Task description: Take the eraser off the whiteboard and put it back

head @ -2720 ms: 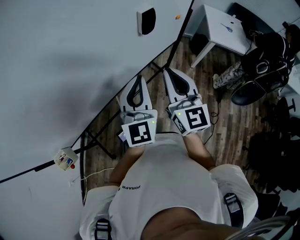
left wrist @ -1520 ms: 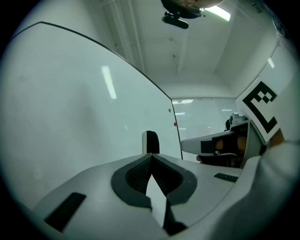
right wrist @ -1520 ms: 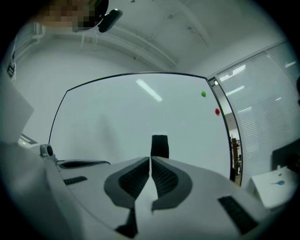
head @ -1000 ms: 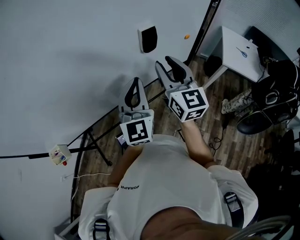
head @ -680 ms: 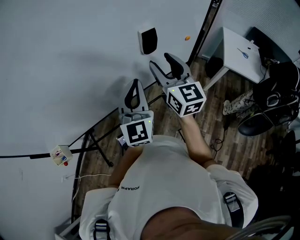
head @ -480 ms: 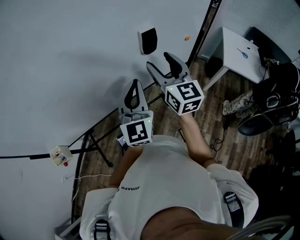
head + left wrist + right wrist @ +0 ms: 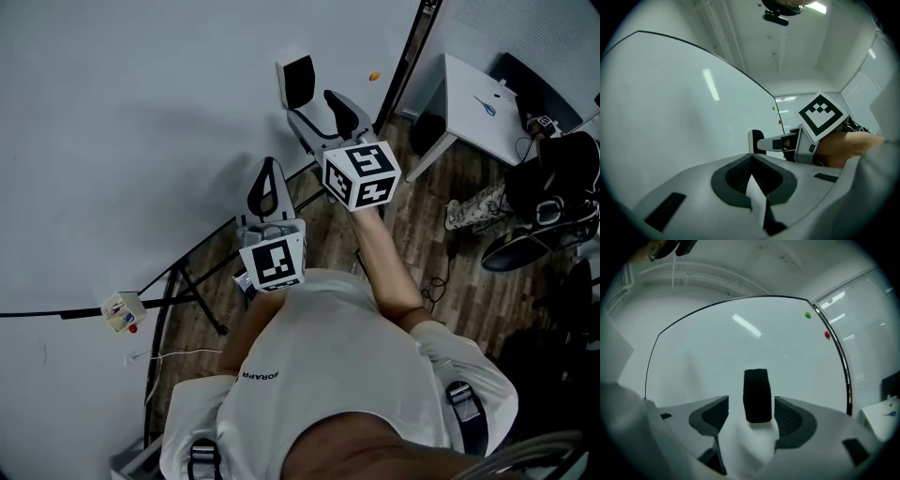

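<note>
The black eraser in its white holder sticks upright on the whiteboard. My right gripper is level at it, open; its jaws have just been opening. In the right gripper view the eraser stands in the gap between the two dark pads, and neither pad presses on it. My left gripper hangs lower and nearer to me, shut and empty. The left gripper view shows that gripper's closed jaws, and beyond them the right gripper reaching the eraser.
A green magnet and a red magnet sit near the board's right edge. A small box rests on the board's lower rail. A white table, dark bags and the board's stand legs are on the wooden floor.
My right gripper has moved up to the eraser and its jaws have spread from nearly closed to wide. The left gripper has stayed still.
</note>
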{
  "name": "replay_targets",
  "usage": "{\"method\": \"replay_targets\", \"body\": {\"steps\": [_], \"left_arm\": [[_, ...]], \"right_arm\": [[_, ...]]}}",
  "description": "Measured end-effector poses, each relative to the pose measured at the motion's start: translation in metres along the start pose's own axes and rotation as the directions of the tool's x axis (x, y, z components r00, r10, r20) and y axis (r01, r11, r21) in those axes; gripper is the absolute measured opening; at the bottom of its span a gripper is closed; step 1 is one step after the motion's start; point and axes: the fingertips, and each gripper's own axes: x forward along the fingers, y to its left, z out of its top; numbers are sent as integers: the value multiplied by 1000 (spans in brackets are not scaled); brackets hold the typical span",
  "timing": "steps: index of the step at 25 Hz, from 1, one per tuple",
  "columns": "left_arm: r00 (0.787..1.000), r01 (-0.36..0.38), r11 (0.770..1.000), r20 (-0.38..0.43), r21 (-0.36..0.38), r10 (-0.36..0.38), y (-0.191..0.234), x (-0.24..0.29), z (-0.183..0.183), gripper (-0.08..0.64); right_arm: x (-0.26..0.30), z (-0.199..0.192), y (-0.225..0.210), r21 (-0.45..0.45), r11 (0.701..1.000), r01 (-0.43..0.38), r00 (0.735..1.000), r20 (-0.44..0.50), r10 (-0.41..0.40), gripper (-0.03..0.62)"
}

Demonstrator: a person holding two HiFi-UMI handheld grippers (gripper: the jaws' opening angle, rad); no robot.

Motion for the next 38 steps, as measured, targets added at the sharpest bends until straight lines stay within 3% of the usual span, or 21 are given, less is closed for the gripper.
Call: {"method": "replay_targets", "body": {"steps": [27, 38], "left_arm": [[1000, -15, 1000, -7, 0, 15, 5, -4, -2, 3], [1000, -2, 999, -26, -45, 1, 8, -2, -5, 3]], "right_arm": [[38, 5, -9, -14, 999, 35, 998, -51, -35, 291], [47, 2, -14, -49, 998, 44, 996, -72, -48, 239]]}}
